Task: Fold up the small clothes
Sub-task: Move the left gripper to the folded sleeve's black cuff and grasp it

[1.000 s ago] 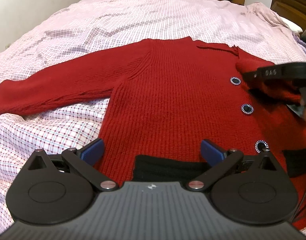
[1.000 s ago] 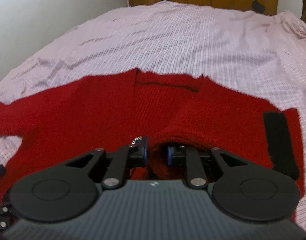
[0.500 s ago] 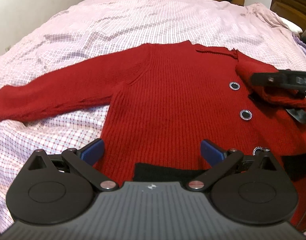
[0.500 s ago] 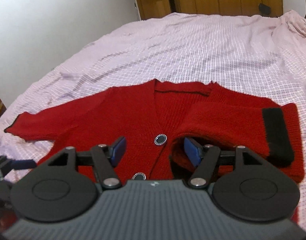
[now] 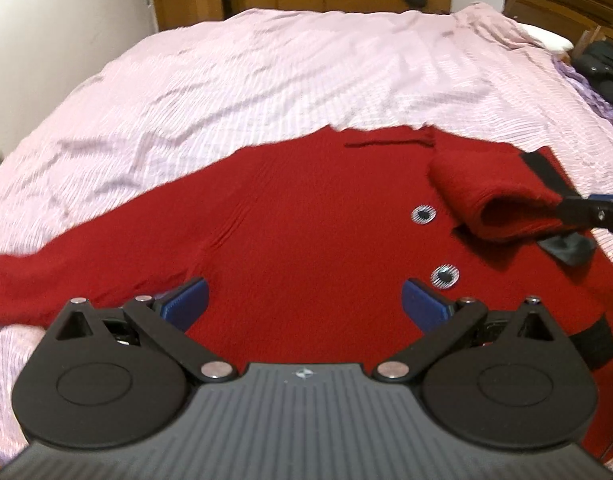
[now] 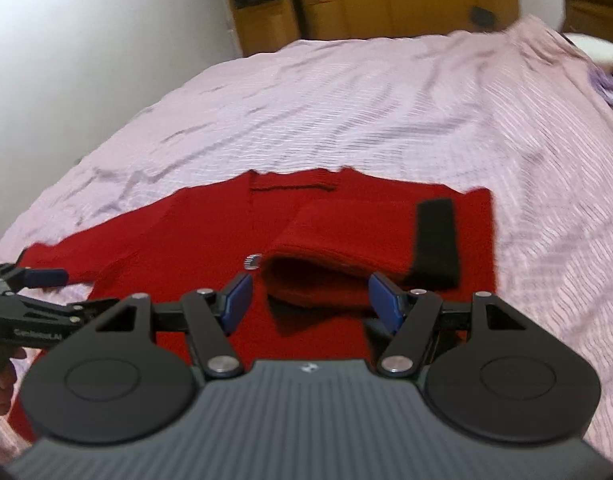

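Red knit cardigan (image 5: 314,240) is lying face up on the bed (image 5: 266,80), one sleeve (image 6: 346,236) already folded over the chest, the other sleeve (image 5: 86,256) stretched out flat. It looks like soft, floppy wool with some weight, so it'll probably sag if lifted by one spot. I'd pinch the loose sleeve near its cuff. Left claw (image 5: 304,306) and right claw (image 6: 310,300) are both spread wide, holding nothing.

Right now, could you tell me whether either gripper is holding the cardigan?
Neither: the left gripper and right gripper are open above the red cardigan.
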A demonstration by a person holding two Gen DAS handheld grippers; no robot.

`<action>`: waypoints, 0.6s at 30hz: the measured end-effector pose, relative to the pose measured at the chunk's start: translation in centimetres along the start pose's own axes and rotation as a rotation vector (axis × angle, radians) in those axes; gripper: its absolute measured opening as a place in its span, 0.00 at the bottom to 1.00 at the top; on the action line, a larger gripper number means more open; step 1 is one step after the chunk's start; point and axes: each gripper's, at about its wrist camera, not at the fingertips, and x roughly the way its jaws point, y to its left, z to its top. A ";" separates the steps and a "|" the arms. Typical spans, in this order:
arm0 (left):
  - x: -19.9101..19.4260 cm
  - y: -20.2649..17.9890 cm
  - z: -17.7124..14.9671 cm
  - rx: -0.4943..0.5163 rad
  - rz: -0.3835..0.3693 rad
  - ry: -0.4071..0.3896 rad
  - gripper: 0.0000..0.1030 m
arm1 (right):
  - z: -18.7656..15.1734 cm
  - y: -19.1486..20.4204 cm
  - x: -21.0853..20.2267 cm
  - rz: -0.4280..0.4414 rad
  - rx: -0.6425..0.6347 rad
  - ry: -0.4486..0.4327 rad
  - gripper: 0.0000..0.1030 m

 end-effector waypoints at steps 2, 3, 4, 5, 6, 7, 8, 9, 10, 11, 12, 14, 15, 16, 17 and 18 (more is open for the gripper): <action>0.1 -1.2 0.8 0.018 -0.021 -0.009 1.00 | -0.3 -1.1 -0.2 -0.024 0.039 -0.012 0.65; 0.1 -1.7 1.1 0.027 -0.032 -0.015 1.00 | -0.5 -1.9 -0.4 -0.042 0.062 -0.020 0.65; 0.2 -2.4 1.4 0.039 -0.045 -0.023 1.00 | -0.7 -2.6 -0.5 -0.057 0.082 -0.030 0.65; 0.3 -3.2 1.7 0.057 -0.058 -0.029 1.00 | -1.0 -3.1 -0.6 -0.066 0.095 -0.038 0.65; 0.4 -3.9 1.9 0.070 -0.066 -0.034 1.00 | -1.3 -3.7 -0.6 -0.075 0.112 -0.045 0.65; 0.6 -4.8 2.2 0.089 -0.075 -0.037 1.00 | -1.6 -4.2 -0.7 -0.082 0.126 -0.049 0.65; 0.8 -5.6 2.4 0.105 -0.082 -0.039 1.00 | -1.8 -4.7 -0.6 -0.089 0.138 -0.052 0.65; 1.1 -6.4 2.7 0.122 -0.089 -0.040 1.00 | -2.0 -5.2 -0.5 -0.098 0.150 -0.053 0.65; 1.4 -7.3 3.0 0.140 -0.094 -0.041 1.00 | -2.2 -5.6 -0.5 -0.108 0.156 -0.053 0.65; 1.8 -8.1 3.2 0.159 -0.097 -0.041 1.00 | -2.3 -6.0 -0.3 -0.120 0.158 -0.051 0.65; 2.1 -8.9 3.5 0.178 -0.098 -0.045 1.00 | -2.4 -6.4 -0.2 -0.133 0.162 -0.050 0.65; 3.0 -10.6 4.0 0.221 -0.093 -0.061 1.00 | -2.6 -7.2 0.1 -0.153 0.176 -0.052 0.65; 3.4 -11.3 4.1 0.238 -0.089 -0.064 1.00 | -2.6 -7.7 0.2 -0.158 0.190 -0.055 0.65; 3.8 -12.0 4.3 0.253 -0.088 -0.064 1.00 | -2.6 -8.1 0.4 -0.164 0.207 -0.058 0.65; 4.3 -12.6 4.6 0.265 -0.089 -0.061 1.00 | -2.6 -8.5 0.4 -0.169 0.223 -0.063 0.65; 4.8 -13.3 4.8 0.278 -0.094 -0.060 1.00 | -2.6 -8.9 0.5 -0.176 0.240 -0.071 0.65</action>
